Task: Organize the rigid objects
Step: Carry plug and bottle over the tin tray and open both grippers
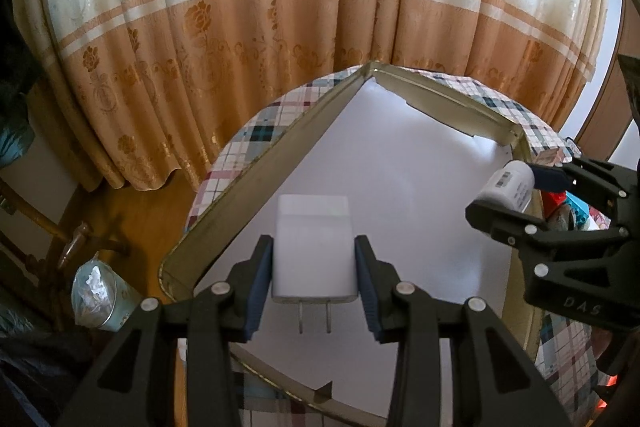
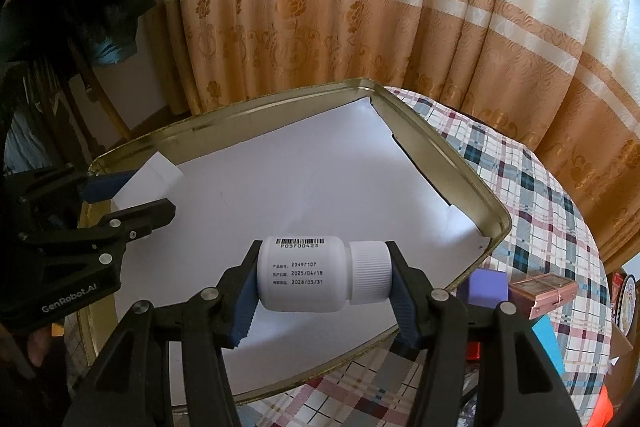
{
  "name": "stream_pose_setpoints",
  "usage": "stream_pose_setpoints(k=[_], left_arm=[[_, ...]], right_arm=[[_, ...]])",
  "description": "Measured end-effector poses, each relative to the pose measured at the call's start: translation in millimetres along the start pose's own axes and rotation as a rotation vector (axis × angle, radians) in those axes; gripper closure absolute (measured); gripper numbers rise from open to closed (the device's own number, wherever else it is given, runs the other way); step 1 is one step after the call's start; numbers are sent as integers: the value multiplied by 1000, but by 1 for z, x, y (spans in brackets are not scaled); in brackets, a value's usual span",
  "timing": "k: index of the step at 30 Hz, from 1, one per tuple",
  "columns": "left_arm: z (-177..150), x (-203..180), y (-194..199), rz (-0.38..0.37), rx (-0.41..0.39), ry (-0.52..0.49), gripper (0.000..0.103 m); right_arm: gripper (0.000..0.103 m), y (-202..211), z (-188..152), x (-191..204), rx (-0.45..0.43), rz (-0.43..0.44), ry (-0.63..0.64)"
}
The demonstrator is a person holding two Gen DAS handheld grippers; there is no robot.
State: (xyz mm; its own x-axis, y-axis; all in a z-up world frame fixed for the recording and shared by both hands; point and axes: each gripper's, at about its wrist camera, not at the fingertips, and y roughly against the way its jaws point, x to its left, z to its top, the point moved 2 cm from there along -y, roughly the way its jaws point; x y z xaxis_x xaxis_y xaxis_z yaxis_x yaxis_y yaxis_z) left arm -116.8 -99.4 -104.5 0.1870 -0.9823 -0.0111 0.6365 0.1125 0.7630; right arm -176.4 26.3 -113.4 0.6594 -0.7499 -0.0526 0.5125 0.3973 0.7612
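left gripper (image 1: 314,269): i have it closed on a white usb wall charger (image 1: 314,247), blue pads pressed on its two flat sides, the two metal prongs pointing back toward my camera.
right gripper (image 2: 322,277): i have it clamped end to end on a white pill bottle (image 2: 320,273), one pad on the base, the other on the ribbed cap; jaws stand wider than the left pair.
where the things are: both are held over the gold tin tray (image 2: 460,163), charger at its left side, bottle nearer the front edge. i cannot tell whether either touches the liner.
charger, handling: i judge it light, hard and smooth-skinned. flat sides give the pads good seating; i would keep clear of the prongs.
bottle, handling: i judge it light, stiff plastic with a slick body and printed label. gripped on its ends it may pivot or pop out; a hold across the body would be steadier, and laid on its side it will likely roll.
tray: shallow metal rim, floor covered by a sheet of white paper (image 2: 300,179), cut loosely and lifting at the far corner. smooth, so things may slide.
surface: a round table under a plaid tablecloth (image 2: 520,195); the tray overhangs it.
still waiting: a purple block (image 2: 486,285), a pink box (image 2: 546,293) and other small boxes beside the tray on the right.
room: patterned cream and orange curtains (image 1: 280,7) behind, backlit; wooden floor, and a small metal pail (image 1: 98,297) below on the left.
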Motion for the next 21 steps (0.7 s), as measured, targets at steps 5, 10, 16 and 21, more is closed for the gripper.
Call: stream_pose_setpoints(k=[5, 10, 16, 21], left_arm=[[-1, 1, -1, 0, 5, -2, 64], [-1, 2, -1, 3, 4, -3, 63], [-1, 4, -1, 14, 2, -2, 63], [0, 5, 11, 49, -18, 0, 17]], right_arm=[[43, -1, -1, 1, 3, -4, 4], [43, -4, -1, 2, 9, -6, 7], [43, -7, -1, 5, 13, -6, 9], [31, -1, -3, 4, -8, -12, -22]])
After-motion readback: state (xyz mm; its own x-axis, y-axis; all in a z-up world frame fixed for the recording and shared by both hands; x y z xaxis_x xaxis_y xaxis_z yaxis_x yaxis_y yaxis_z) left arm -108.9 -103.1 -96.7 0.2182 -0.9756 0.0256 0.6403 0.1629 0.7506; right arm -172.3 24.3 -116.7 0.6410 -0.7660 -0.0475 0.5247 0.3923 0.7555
